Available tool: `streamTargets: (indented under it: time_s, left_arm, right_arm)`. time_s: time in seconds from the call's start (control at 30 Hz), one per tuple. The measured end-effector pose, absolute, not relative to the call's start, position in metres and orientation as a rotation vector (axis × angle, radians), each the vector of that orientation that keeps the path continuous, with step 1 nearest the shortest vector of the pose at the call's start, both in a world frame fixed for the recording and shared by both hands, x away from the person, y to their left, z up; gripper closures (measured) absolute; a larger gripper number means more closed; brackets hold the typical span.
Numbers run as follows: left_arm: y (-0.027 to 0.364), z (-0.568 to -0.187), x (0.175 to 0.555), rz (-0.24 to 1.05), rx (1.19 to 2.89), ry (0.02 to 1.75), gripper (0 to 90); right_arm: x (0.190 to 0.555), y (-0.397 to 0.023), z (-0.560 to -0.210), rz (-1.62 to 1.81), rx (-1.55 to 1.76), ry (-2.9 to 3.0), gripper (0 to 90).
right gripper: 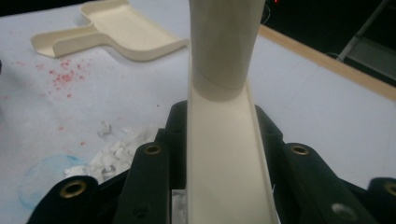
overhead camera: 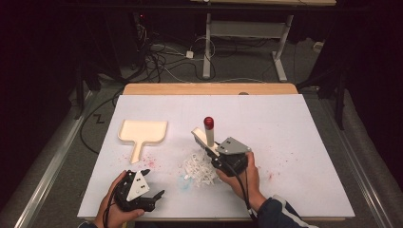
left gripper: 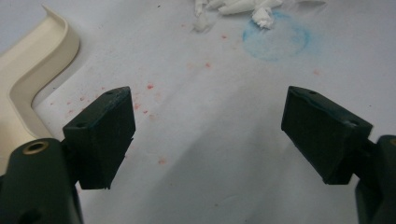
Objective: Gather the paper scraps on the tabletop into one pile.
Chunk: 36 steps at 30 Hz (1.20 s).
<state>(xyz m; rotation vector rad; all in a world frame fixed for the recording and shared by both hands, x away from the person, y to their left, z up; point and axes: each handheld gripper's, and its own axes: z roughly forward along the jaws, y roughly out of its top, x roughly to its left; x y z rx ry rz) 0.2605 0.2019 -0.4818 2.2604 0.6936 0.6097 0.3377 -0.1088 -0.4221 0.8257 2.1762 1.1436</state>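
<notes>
The shallow cream plastic dustpan (overhead camera: 144,131) lies empty on the white sheet-covered counter (overhead camera: 285,123), ahead of the left tool (overhead camera: 151,190) and well to the left of the right tool (overhead camera: 208,151). The right tool is clamped on the handle of a cream plastic brush with a red-capped end (overhead camera: 208,130), which stands up and forward out of its jaws. Just beside that tool, on its left and partly under it, sits a loose heap of torn white paper scraps (overhead camera: 197,168), crumpled and jagged. The left tool rests near the counter's front edge with jaws spread wide and nothing between them. Faint red specks and a blue ring stain mark the matte sheet; the right half lies bare.
</notes>
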Motion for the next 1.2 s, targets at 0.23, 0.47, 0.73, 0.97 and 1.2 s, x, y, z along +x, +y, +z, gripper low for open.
streamTargets:
  time_s: [0.23, 0.47, 0.73, 0.97, 1.2]
  left_arm:
    - [0.201, -0.482, 0.260, 0.619, 2.272, 0.684, 16.5]
    - [0.200, -0.483, 0.259, 0.610, 2.284, 0.686, 16.5]
    - [0.194, -0.482, 0.263, 0.621, 2.293, 0.669, 16.5]
    - [0.194, -0.485, 0.267, 0.582, 2.291, 0.682, 16.5]
    - [0.195, -0.485, 0.265, 0.596, 2.293, 0.674, 16.5]
  right_arm:
    - [0.331, -0.142, -0.397, 1.210, 0.818, 2.190, 68.3]
    - [0.317, -0.175, -0.402, 1.131, 0.850, 2.246, 68.3]
    - [0.341, -0.165, -0.433, 1.017, 0.965, 2.230, 68.4]
    - [0.346, -0.115, -0.444, 1.055, 0.893, 2.251, 68.3]
    - [0.341, -0.085, -0.439, 1.104, 0.804, 2.287, 68.4]
